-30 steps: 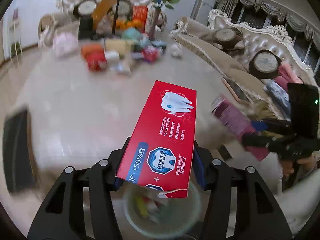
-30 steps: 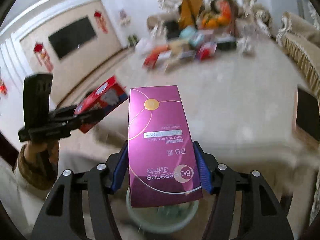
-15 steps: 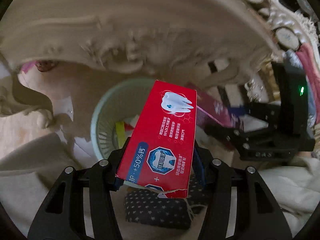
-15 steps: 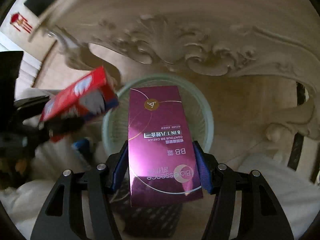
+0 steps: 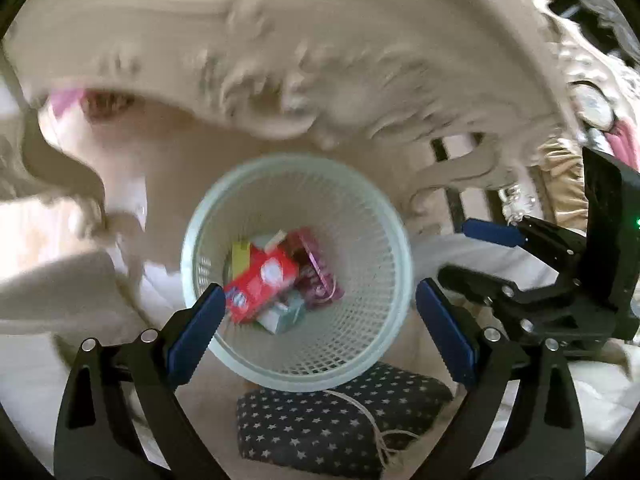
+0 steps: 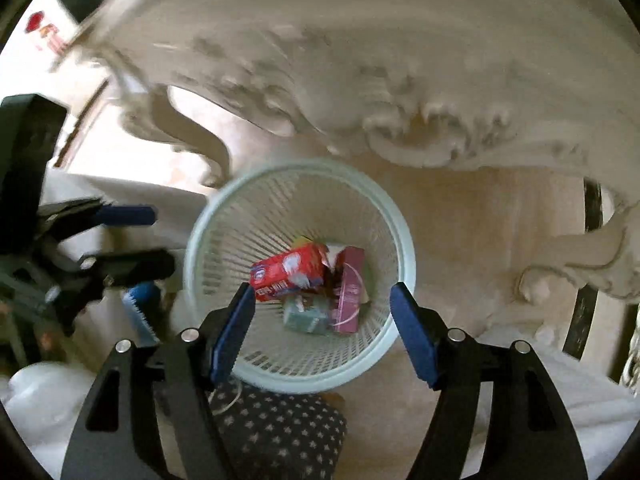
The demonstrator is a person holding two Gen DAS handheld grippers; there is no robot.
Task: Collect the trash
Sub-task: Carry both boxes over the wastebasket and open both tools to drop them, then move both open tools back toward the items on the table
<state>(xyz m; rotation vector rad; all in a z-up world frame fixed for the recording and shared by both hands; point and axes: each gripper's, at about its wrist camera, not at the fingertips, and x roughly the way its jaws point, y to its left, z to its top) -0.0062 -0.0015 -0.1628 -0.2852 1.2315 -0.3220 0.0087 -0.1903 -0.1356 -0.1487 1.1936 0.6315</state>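
Note:
A pale green mesh waste basket (image 5: pixel 360 320) stands on the floor under the carved table edge; it also shows in the right wrist view (image 6: pixel 224 248). Inside lie the red toothpaste box (image 5: pixel 262 282) (image 6: pixel 288 272), the purple BB cream box (image 5: pixel 316 272) (image 6: pixel 348 296) and other trash. My left gripper (image 5: pixel 320 320) is open and empty above the basket. My right gripper (image 6: pixel 322 328) is open and empty above it too. The right gripper (image 5: pixel 472 252) appears at the right of the left wrist view, and the left gripper (image 6: pixel 136 252) at the left of the right wrist view.
The carved beige table apron (image 5: pixel 280 80) overhangs the basket, with a curved leg (image 6: pixel 192 136) to the left and another (image 6: pixel 580 256) to the right. A dark star-patterned slipper (image 5: pixel 340 424) lies on the floor in front of the basket.
Both grippers opened over the basket. The red toothpaste box and the purple box dropped out of them and now lie inside the basket.

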